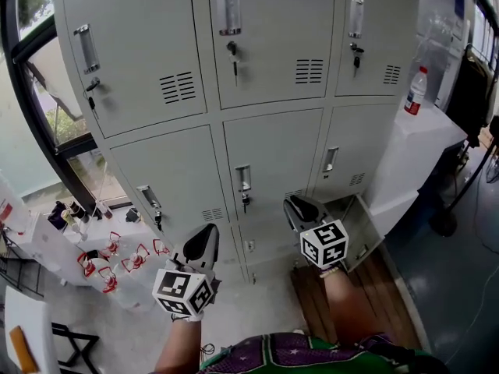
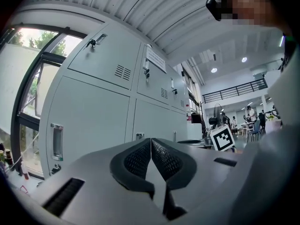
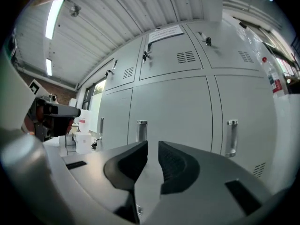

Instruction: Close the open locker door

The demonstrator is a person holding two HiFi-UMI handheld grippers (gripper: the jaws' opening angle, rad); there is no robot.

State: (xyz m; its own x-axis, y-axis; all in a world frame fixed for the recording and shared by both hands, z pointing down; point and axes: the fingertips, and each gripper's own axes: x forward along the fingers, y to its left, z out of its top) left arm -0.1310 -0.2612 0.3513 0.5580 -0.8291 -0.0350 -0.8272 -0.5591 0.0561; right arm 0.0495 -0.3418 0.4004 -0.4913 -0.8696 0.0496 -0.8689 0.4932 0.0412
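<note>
A wall of grey lockers fills the head view. In the bottom row at the right, one locker door stands swung outward, while the doors above it are flush. My right gripper hovers just left of that open door, pointing at the lockers. Its jaws are parted by a narrow gap with nothing between them. My left gripper is held low in front of the bottom left lockers. Its jaws are pressed together and empty.
A white counter with a red-labelled bottle adjoins the lockers on the right. A window and a white table with small red and black items lie to the left. Keys hang from several locks.
</note>
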